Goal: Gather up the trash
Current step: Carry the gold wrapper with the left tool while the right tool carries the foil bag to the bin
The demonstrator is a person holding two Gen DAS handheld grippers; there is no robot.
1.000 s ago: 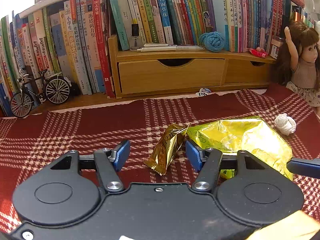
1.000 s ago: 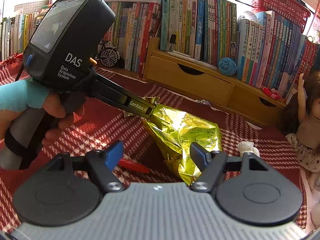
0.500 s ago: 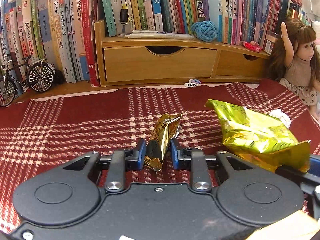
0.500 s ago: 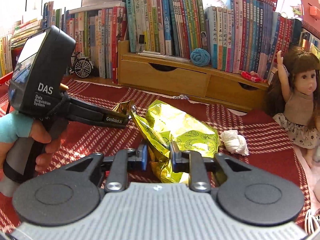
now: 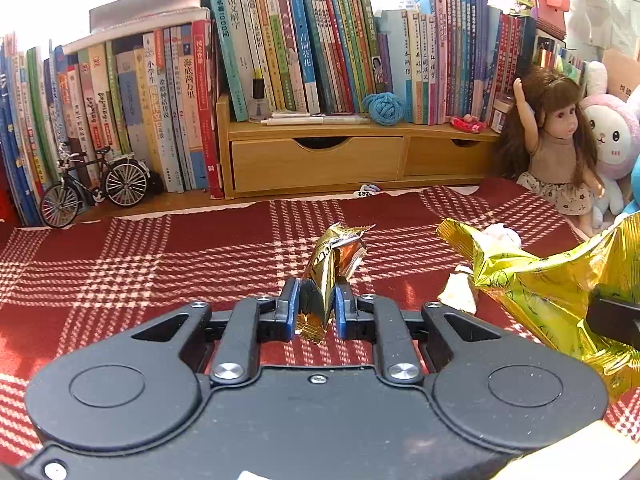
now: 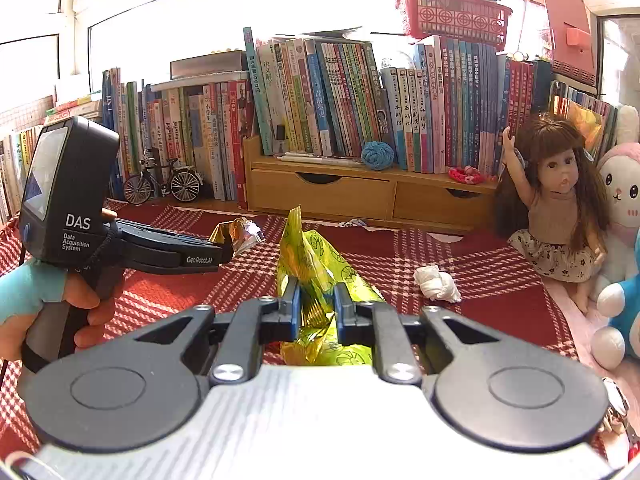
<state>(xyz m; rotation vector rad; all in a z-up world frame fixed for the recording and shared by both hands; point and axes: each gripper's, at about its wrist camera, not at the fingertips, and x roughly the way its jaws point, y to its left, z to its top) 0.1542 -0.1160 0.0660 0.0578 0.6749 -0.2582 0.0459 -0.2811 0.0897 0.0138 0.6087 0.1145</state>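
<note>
Clearly, the left hand-held gripper (image 5: pixel 316 305) pinches a small gold wrapper (image 5: pixel 330 268) between its blue pads, its jaws having just been closing on it; print on the foil is too creased to read. The right hand-held gripper (image 6: pixel 316 304) clamps a crumpled yellow-green foil bag (image 6: pixel 316 272), held above the red plaid cloth (image 6: pixel 480 272). Seen from the right wrist, the left unit's casing reads "DAS Data Acquisition System" and its arm "GenRobot.AI". A white crumpled tissue (image 6: pixel 436 282) lies on the cloth near a doll (image 6: pixel 560 216). Books (image 5: pixel 304 48) with Chinese spines line the back.
</note>
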